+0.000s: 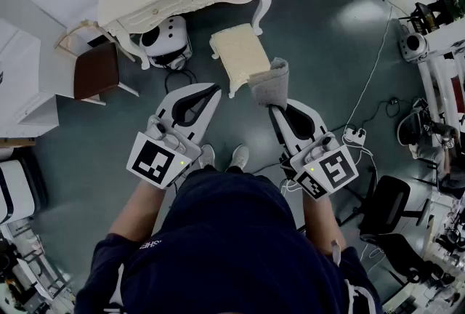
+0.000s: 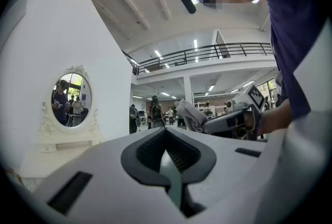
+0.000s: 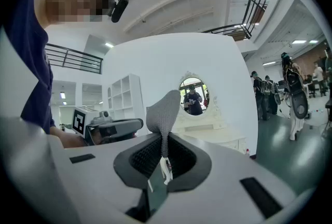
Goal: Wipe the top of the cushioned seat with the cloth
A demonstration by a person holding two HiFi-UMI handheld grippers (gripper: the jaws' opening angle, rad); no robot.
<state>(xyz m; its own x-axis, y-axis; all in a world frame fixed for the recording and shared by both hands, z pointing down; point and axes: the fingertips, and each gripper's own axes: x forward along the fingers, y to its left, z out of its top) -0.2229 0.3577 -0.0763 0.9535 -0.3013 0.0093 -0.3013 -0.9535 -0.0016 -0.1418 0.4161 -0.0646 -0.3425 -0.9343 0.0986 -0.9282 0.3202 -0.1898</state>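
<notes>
the person's dark shirt (image 1: 232,232) fills the head view's foot. beyond it the right hand-held gripper (image 1: 275,110) holds the grey cloth (image 1: 270,81) up by the cushioned seat (image 1: 236,51), its near corner, likely ready for wiping. left gripper view: the left hand-held gripper (image 2: 167,151) is closed and empty. right gripper view: the jaws are pinched tight on the cloth's edge.

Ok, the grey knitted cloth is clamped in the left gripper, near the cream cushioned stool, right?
No: the right gripper view shows the grey knitted cloth clamped in the right gripper; the left gripper is empty. The cloth is near the cream cushioned stool.
</notes>
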